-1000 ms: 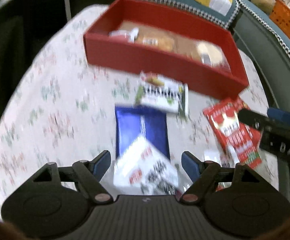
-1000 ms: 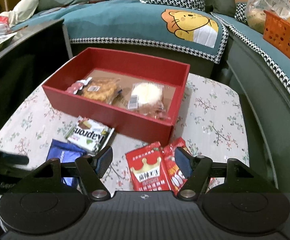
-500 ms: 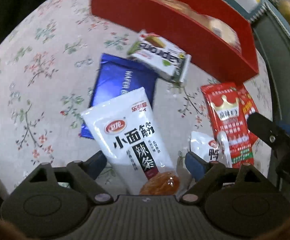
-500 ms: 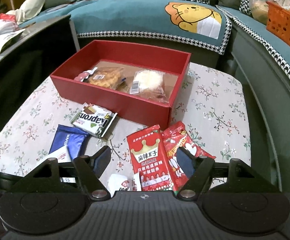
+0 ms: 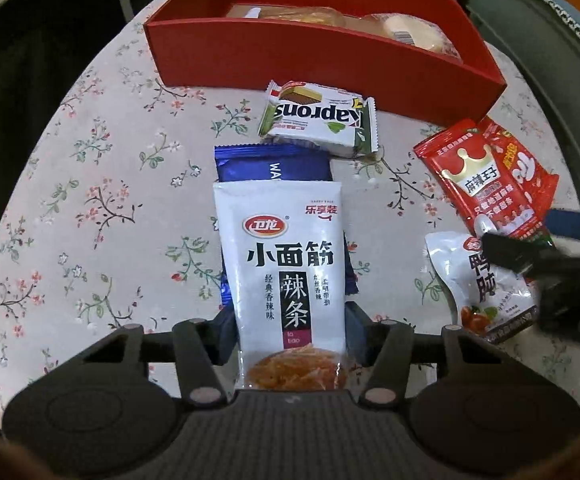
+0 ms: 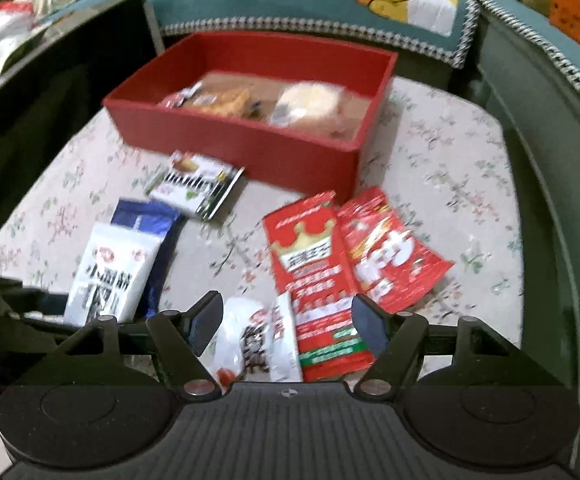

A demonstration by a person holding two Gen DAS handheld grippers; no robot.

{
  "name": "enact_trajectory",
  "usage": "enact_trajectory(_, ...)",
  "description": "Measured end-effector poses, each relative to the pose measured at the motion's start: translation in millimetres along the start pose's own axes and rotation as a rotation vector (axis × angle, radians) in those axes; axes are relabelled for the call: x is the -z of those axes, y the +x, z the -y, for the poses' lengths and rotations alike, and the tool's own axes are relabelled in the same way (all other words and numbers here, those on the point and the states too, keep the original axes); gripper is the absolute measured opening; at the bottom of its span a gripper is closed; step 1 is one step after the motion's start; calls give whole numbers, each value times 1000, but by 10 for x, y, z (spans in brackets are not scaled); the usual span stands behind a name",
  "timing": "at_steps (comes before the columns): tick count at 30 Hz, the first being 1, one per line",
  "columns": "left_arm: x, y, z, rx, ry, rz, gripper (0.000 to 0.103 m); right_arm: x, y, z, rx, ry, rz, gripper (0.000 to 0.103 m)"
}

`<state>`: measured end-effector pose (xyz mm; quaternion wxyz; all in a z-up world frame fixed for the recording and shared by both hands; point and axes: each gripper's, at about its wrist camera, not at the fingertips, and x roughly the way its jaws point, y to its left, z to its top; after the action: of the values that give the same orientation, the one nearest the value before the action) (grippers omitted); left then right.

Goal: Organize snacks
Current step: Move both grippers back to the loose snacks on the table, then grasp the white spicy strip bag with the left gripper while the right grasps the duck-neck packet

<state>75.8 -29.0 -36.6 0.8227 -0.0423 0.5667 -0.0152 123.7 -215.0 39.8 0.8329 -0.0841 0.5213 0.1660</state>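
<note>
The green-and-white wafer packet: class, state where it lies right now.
In the left wrist view the wafer packet lies centre, on the floral cloth, just before the red box and beyond the blue packet.

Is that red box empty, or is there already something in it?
Not empty: the red box already holds two wrapped pastries, side by side.

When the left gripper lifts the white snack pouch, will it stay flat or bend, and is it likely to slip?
The white snack pouch looks like thin flexible film, so its free top end will probably droop. Its glossy surface may slip. The left gripper has just been closing on its lower part, so it may swing. It lies on the blue packet, which could shift.
</note>
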Motion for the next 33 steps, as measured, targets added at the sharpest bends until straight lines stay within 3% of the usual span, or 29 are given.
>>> enact_trajectory(7, -14, 46, -74, 4, 6, 10, 96, 98, 280, -285, 45, -84, -84, 75)
enact_trajectory(10, -19, 72, -60, -17, 44, 12, 102, 102, 288, -346, 76, -111, -79, 70)
enact_trajectory(13, 0, 74, -39, -23, 77, 13, 99, 125, 262, -410, 107, -129, -68, 65)
enact_trajectory(24, 44, -4, -16, 3, 105, -10, 93, 234, 84, -494, 98, -114, -38, 62)
enact_trajectory(33, 65, 11, 44, -22, 176, -12, 96, 280, 98, -481, 96, -111, -50, 63)
